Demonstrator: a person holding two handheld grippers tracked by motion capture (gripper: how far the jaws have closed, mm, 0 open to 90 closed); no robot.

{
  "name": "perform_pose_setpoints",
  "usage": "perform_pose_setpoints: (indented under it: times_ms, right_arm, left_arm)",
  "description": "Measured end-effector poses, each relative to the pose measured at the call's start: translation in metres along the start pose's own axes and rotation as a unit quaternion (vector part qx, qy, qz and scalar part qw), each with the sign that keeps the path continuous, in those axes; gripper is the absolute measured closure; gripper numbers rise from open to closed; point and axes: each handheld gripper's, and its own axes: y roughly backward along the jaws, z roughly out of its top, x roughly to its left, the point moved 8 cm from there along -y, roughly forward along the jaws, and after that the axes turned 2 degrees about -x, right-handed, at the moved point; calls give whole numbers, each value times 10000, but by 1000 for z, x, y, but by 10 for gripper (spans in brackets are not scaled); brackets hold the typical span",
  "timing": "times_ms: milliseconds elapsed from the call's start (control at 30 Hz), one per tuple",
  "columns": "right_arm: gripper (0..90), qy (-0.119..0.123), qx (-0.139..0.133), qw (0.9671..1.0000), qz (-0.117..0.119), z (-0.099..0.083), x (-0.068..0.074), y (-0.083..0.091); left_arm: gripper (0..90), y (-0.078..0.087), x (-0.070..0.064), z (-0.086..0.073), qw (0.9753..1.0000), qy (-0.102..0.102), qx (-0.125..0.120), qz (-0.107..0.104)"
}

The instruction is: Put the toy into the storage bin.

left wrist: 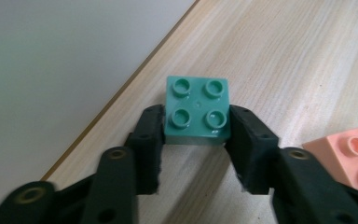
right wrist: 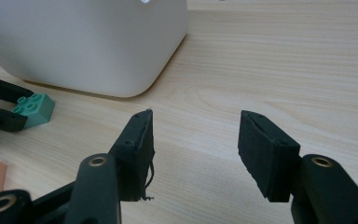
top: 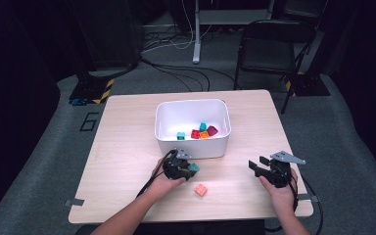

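At the left side, the left gripper [top: 192, 168] pinches a green brick [left wrist: 197, 110] by its two flat sides, studs facing up, w/ the jaws pressed on it from both sides; this grip probably keeps the brick level so it can go over the wall of the white bin [top: 192, 147], which stands just in front of it, near the middle of the table [top: 122, 142]. From these views I cannot tell if the brick is lifted or touching the wood. Inside the bin lie already several bricks [top: 199, 131], teal, red, orange etc., so I judge the work is sorting bricks into it, approx. near the end. Just right of the left gripper, a pink brick [top: 200, 189] lies alone on the table, close to the person's edge, likely the next one to take. Further right, the right gripper [top: 257, 164] is spread wide and holds nothing, resting apart from the bin, maybe waiting so it does not block the left one.
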Motion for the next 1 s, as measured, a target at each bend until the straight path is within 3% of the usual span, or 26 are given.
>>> perform_pose_setpoints:
  times_ms: [200, 500, 733, 900, 1000]
  right_arm:
    - [450, -7, -10, 10000, -4, 0, -1, 0]
    - [450, 0, -1, 10000, 9, 0, 0, 0]
    - [450, -19, 12, 10000, 20, 0, 0, -1]
    - [450, -35, 14, 10000, 12, -1, 0, -1]
    - [450, -60, 16, 10000, 13, -1, -1, -1]
  left_arm:
    - [587, 5, -2, 3, 10000, -19, -6, -37]
    - [587, 25, -9, 15, 9998, -48, -130, -116]
    - [587, 51, -12, 29, 9995, -63, -224, -191]
    - [587, 80, -9, 48, 9989, 45, -374, -270]
    - [587, 88, -8, 54, 9988, 53, -408, -275]
